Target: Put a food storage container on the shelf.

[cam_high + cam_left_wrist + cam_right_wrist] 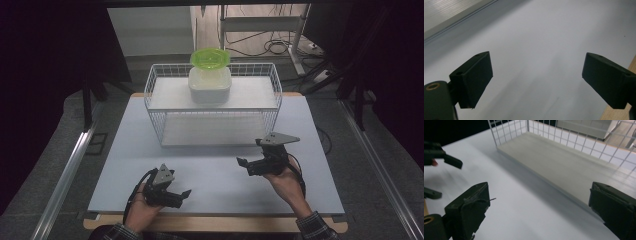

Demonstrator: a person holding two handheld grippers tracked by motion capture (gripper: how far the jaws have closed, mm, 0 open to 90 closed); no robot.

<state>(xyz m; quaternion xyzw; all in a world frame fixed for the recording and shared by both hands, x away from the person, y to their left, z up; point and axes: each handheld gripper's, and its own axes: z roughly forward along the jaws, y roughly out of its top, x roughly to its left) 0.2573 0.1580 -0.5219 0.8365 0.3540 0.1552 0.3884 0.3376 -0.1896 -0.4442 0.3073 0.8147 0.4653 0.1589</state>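
Note:
On the white table (pixel 215 175) stands a white wire rack (pixel 155 80) with two shelves. Its upper shelf carries a white lidded container (pixel 210 86) with a green bowl-shaped lid (pixel 210 58) on top. My left gripper (pixel 182 196) is low near the table's front edge, open, nothing between its jaws; in its own view the left gripper (pixel 536 80) looks along bare table. My right gripper (pixel 244 166) hovers in front of the rack's right half, open and holding nothing. From the right gripper (pixel 539 207) the rack's lower shelf (pixel 564 167) lies just ahead, and the left gripper (pixel 449 160) appears at the left.
The wooden table edge (pixel 624 112) runs along the front. Metal rails (pixel 70 170) flank the table on both sides. Cables and desk legs (pixel 280 47) lie on the floor behind the rack. Dark curtains close off left and right.

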